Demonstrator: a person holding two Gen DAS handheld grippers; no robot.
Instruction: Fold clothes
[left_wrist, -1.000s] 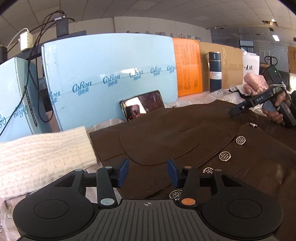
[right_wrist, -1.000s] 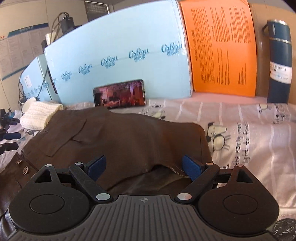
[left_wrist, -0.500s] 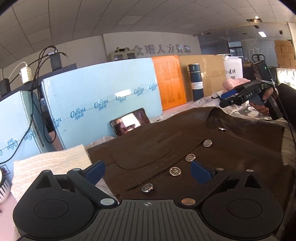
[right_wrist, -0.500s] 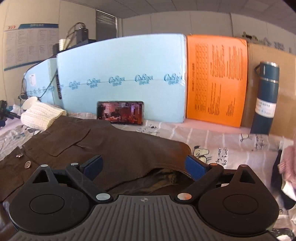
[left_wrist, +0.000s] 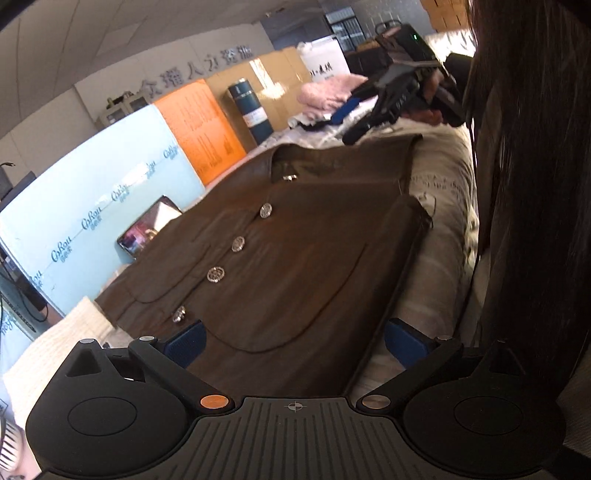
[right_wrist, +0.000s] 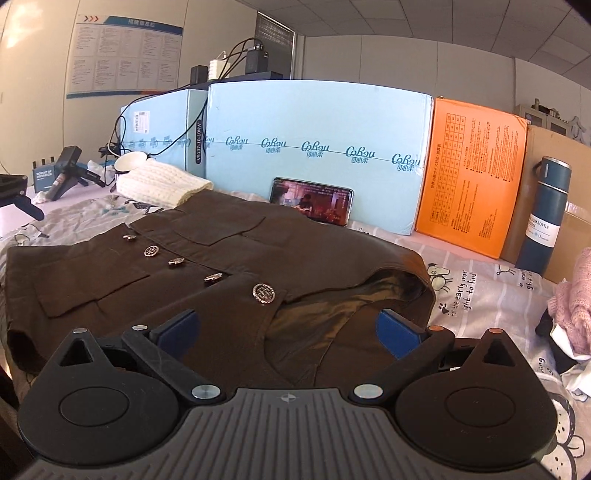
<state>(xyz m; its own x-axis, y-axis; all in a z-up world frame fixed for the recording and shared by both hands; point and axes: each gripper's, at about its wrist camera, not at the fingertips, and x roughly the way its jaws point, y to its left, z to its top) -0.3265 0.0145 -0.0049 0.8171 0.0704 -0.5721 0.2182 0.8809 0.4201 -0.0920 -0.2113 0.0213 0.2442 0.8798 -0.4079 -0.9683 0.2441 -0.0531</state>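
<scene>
A dark brown buttoned jacket (left_wrist: 306, 251) lies flat on the printed bedsheet (left_wrist: 443, 221), front side up, with silver buttons down the middle; it also shows in the right wrist view (right_wrist: 207, 266). My left gripper (left_wrist: 293, 341) is open and empty, raised above the jacket's hem end. My right gripper (right_wrist: 288, 328) is open and empty, hovering over the collar opening. The right gripper also shows in the left wrist view (left_wrist: 373, 114), held beyond the collar end.
Light blue boxes (right_wrist: 314, 147), an orange box (right_wrist: 469, 177), a phone (right_wrist: 312, 201) and a blue bottle (right_wrist: 546, 218) line the back. A white knit garment (right_wrist: 162, 182) lies at the left, pink clothes (right_wrist: 576, 295) at the right. The person's body (left_wrist: 535, 184) is close by.
Both grippers lifted and pulled back from the jacket. The left gripper opened wide and swung toward the near side, tilting its view. The jacket now lies flat.
</scene>
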